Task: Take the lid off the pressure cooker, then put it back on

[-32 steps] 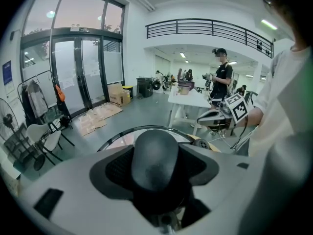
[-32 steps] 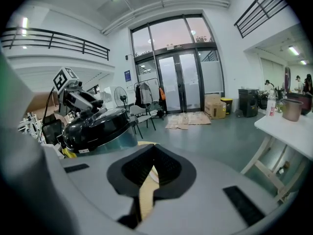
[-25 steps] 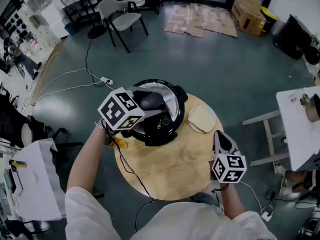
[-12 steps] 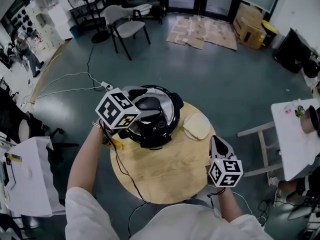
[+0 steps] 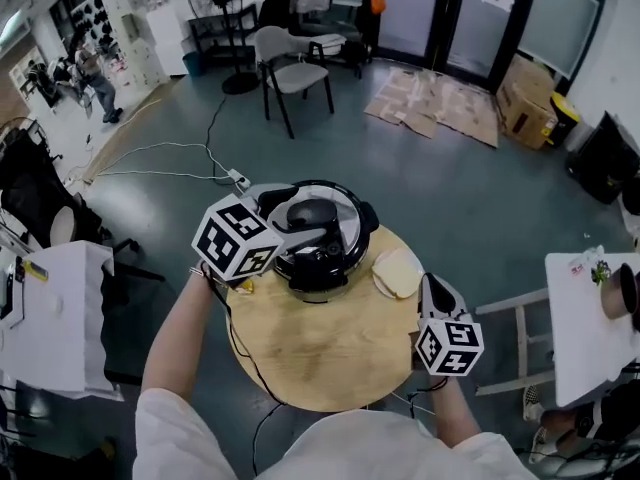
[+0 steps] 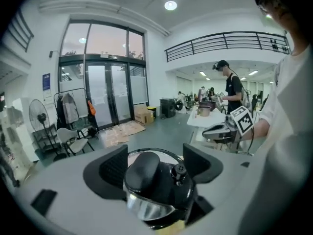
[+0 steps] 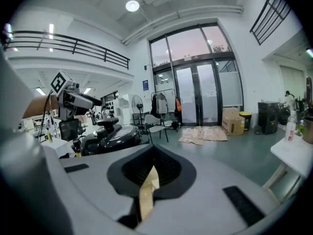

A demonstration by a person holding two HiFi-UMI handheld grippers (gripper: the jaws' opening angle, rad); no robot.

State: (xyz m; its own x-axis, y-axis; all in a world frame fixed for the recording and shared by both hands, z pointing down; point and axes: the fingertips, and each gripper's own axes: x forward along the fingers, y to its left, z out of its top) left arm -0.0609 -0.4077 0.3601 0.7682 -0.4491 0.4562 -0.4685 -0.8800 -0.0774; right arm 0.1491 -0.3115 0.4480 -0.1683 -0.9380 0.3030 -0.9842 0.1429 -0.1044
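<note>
The black pressure cooker (image 5: 320, 243) stands at the far side of a round wooden table (image 5: 320, 353), its steel-rimmed lid (image 5: 338, 211) resting on it. My left gripper (image 5: 290, 218) hovers over the lid from the left. In the left gripper view its jaws stand open on either side of the black lid handle (image 6: 143, 173), with a gap between the pads and the handle. My right gripper (image 5: 432, 286) hangs shut near the table's right edge, holding nothing. The cooker (image 7: 115, 137) and the left gripper (image 7: 73, 99) show at the left of the right gripper view.
A pale round pad (image 5: 398, 271) lies on the table right of the cooker, a small yellow object (image 5: 240, 286) left of it. A cable hangs off the table's front. A chair (image 5: 295, 73) and flattened cardboard (image 5: 440, 108) are on the floor beyond; white tables (image 5: 590, 313) flank the sides.
The left gripper has lifted and drawn slightly back from the lid handle, its jaws wider apart. The right gripper has risen a little. The lid stays on the cooker.
</note>
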